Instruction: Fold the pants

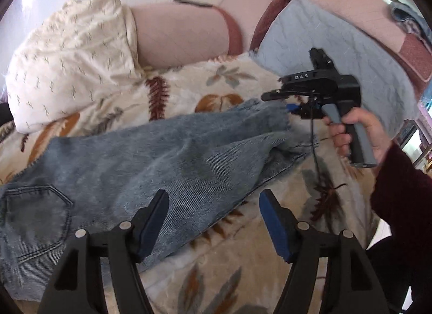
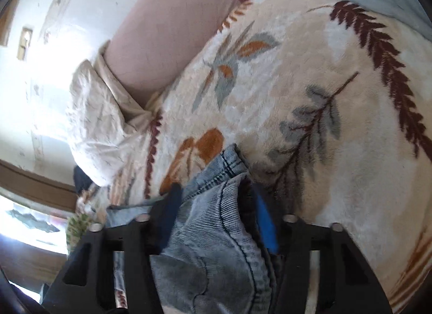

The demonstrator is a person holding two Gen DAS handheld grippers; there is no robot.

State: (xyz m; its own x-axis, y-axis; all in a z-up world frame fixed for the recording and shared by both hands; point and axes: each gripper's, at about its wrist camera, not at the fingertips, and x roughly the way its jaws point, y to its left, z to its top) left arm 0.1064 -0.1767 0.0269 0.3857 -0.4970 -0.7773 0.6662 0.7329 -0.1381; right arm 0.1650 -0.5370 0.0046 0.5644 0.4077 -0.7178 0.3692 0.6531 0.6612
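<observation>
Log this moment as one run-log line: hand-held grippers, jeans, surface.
left hand-held gripper: open, empty, over jeans | right hand-held gripper: jeans between jaws | jeans: spread on blanket

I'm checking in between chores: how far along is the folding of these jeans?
Done: the jeans lie on the leaf-patterned blanket with one leg over the other, which looks like a lengthwise fold. In hand: the right gripper has denim bunched between its fingers; the left gripper hangs open and empty above the leg. Left: the crosswise folds, since the legs are at full length.
</observation>
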